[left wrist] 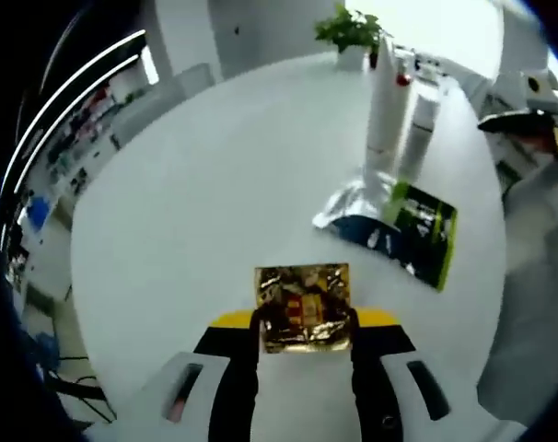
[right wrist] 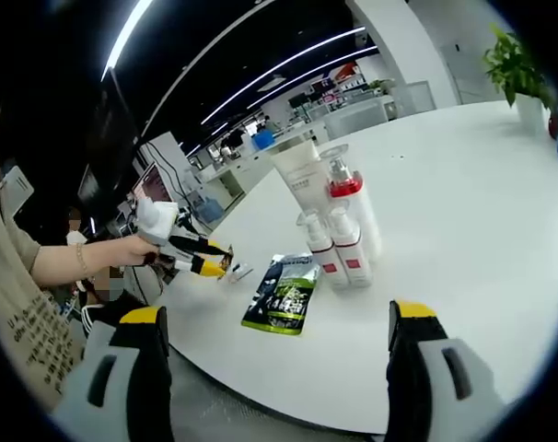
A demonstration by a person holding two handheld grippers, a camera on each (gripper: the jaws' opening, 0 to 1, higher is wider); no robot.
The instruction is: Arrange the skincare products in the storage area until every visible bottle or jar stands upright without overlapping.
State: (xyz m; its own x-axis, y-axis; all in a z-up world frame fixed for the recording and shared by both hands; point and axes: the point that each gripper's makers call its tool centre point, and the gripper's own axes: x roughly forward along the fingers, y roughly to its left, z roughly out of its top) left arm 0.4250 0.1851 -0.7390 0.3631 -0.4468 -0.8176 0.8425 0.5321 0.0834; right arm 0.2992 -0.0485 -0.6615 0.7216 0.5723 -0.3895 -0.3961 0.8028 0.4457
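Pinching a crinkled gold foil sachet (left wrist: 303, 308) between its jaws, the left gripper (left wrist: 305, 333) hovers over the round white table (left wrist: 215, 184) in the left gripper view. Beyond lie a dark green-and-black pouch (left wrist: 424, 230) and a silvery pouch (left wrist: 357, 204), with a tall white bottle (left wrist: 384, 110) upright behind them.

Across in the right gripper view, the right gripper (right wrist: 277, 368) has its jaws spread wide with nothing between them. Red-banded pump bottles (right wrist: 342, 241) and a white tube (right wrist: 300, 175) stand clustered together on the table, with the pouch flat just beside them. A person's hand (right wrist: 122, 250) carries the left gripper.
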